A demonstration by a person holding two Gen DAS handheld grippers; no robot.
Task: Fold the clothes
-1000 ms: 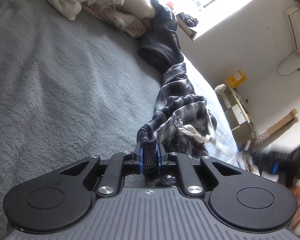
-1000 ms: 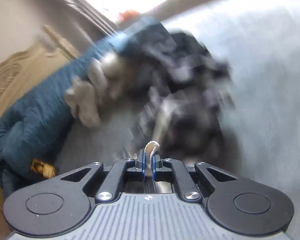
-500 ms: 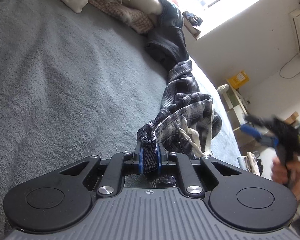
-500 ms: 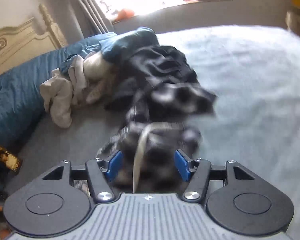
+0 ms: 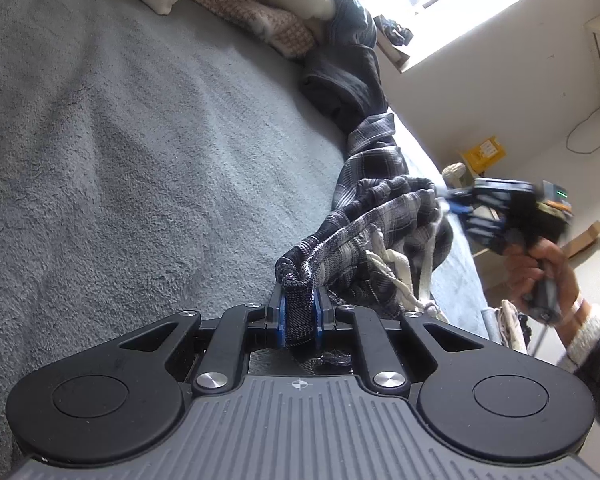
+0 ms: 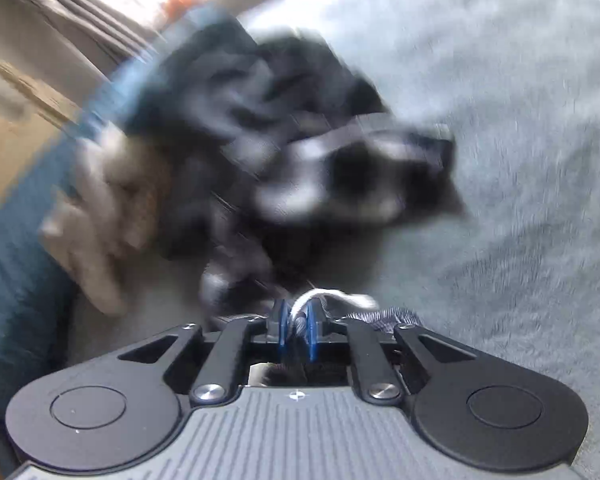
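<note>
the left claw (image 5: 299, 314) is closed tight on a bunched edge of the checked pants (image 5: 383, 216). the pants lie on the grey bed (image 5: 140, 140), near its right side, and stretch off to the far pile of clothes (image 5: 339, 60). the right claw (image 6: 296, 322) is squeezed shut on the white string (image 6: 319, 295) of the pants with a bit of checked cloth. its view is very blurry. a hand (image 5: 539, 264) holds the right claw at the right.
</note>
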